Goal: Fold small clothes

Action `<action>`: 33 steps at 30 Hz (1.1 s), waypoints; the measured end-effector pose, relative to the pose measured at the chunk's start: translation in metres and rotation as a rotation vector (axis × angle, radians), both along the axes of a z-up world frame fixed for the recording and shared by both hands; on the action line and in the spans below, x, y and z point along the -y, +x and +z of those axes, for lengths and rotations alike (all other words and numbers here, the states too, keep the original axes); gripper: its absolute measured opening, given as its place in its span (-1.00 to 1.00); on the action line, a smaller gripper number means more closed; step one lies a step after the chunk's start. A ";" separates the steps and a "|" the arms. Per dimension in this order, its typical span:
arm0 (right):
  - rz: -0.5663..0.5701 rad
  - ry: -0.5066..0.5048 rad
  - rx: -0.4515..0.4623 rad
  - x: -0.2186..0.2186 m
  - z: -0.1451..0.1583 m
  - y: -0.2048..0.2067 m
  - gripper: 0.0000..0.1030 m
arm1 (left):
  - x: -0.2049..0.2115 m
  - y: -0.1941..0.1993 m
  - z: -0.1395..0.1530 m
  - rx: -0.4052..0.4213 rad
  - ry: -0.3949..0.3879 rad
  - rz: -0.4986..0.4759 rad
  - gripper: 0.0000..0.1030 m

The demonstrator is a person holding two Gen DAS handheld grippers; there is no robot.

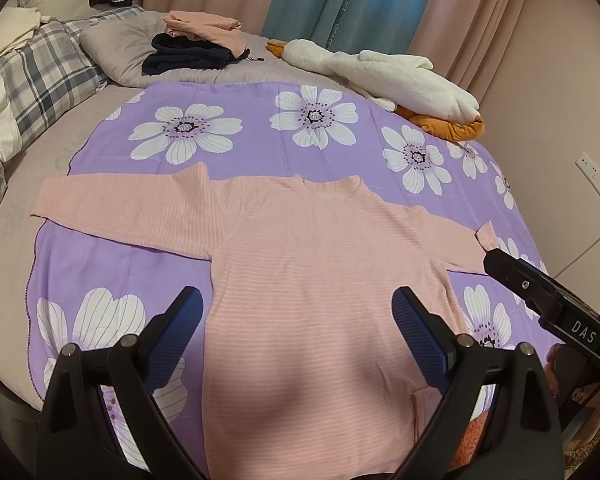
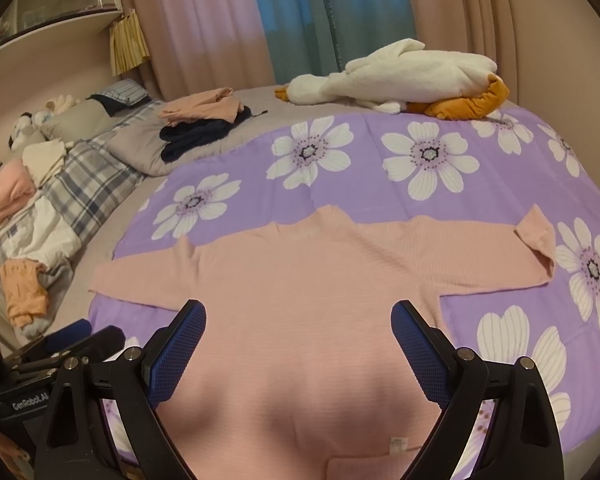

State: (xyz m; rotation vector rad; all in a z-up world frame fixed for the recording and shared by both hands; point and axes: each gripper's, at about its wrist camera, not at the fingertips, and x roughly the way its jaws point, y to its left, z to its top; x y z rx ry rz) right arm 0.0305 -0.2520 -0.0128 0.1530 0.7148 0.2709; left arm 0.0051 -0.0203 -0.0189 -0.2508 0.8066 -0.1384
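One pink sweater (image 1: 300,248) lies flat on the purple flowered sheet (image 1: 228,100) on the bed, both sleeves spread out, the right cuff (image 2: 536,236) flipped back on itself. Ribbed knit, looks soft, light, limp; likely to sag and drag rather than slide. Best holds: cuff or shoulder seam, hem corners. Left gripper (image 1: 298,332) and right gripper (image 2: 298,340) hover over the body, fingers spread wide, grasping nothing
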 end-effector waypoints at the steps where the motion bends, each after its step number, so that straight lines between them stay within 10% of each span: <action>1: 0.001 -0.002 -0.004 -0.001 -0.001 0.001 0.83 | -0.001 0.002 0.000 -0.003 -0.001 -0.001 0.84; 33: -0.033 -0.013 -0.489 0.036 -0.108 -0.005 0.44 | 0.000 0.016 -0.082 -0.233 0.016 -0.056 0.79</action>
